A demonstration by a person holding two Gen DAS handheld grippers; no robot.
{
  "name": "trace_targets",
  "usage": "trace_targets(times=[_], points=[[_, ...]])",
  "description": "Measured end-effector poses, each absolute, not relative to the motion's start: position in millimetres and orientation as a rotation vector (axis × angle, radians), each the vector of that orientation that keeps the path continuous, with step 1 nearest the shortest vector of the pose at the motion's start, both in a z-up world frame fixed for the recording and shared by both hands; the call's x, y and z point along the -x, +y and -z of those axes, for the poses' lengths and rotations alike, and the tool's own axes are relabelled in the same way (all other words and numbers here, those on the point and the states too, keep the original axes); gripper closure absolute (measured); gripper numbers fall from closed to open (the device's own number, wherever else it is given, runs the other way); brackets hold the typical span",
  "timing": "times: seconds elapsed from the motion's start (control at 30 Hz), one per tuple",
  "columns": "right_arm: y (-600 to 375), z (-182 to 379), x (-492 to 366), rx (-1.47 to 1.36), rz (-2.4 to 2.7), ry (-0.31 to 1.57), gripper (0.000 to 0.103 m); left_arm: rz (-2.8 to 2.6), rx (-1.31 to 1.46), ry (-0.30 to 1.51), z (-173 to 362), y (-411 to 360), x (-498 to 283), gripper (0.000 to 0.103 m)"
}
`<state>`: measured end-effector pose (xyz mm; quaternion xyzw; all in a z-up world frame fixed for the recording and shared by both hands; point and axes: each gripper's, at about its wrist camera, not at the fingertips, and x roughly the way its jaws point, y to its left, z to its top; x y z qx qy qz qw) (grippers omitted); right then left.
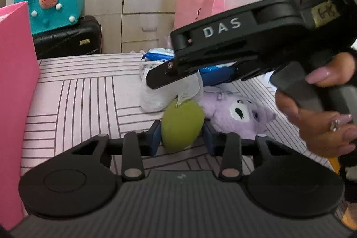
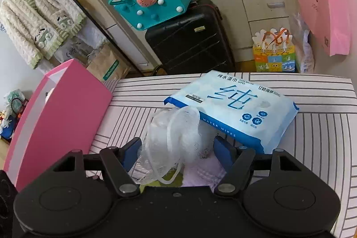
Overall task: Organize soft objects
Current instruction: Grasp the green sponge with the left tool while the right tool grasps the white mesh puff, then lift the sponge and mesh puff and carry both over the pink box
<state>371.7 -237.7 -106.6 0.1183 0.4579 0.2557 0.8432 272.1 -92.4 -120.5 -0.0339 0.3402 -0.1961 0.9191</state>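
In the left wrist view my left gripper (image 1: 181, 137) stands open around a green soft egg-shaped toy (image 1: 181, 124) on the striped bed; whether the pads touch it I cannot tell. A purple plush (image 1: 238, 114) lies right of the toy. My right gripper (image 1: 160, 77) hangs above a white mesh pouch (image 1: 156, 95). In the right wrist view my right gripper (image 2: 177, 148) is open with the mesh pouch (image 2: 171, 137) between its fingers, not squeezed. A blue wet-wipes pack (image 2: 234, 106) lies just behind the pouch.
A pink open box (image 2: 62, 117) stands at the bed's left edge, also seen in the left wrist view (image 1: 15, 81). Beyond the bed are a black suitcase (image 2: 189, 41) with a teal bag (image 2: 154, 3) on top, wardrobe doors, pink paper bags (image 2: 323, 3).
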Motion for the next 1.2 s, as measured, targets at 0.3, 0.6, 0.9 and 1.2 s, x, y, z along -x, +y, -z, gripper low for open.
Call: trace_targets(times=[0.3,0.6,0.9,1.2], points=[[-236,102,-349,-0.188,-0.579,0.897,0.077,0.394,0.019,0.685,110,-103,-251,0.069],[-241,84,-316,-0.172,-0.618,0.813,0.08,0.42,0.085,0.688,98,-88,-214,0.069],[-242,73,-281,-0.183,-0.63,0.774,0.08,0.472,0.095,0.7,87,-67,-192,0.069],[-241,77,-241,-0.157,-0.633,0.792,0.08,0.558,0.016,0.722,83,-63,-160,0.069]])
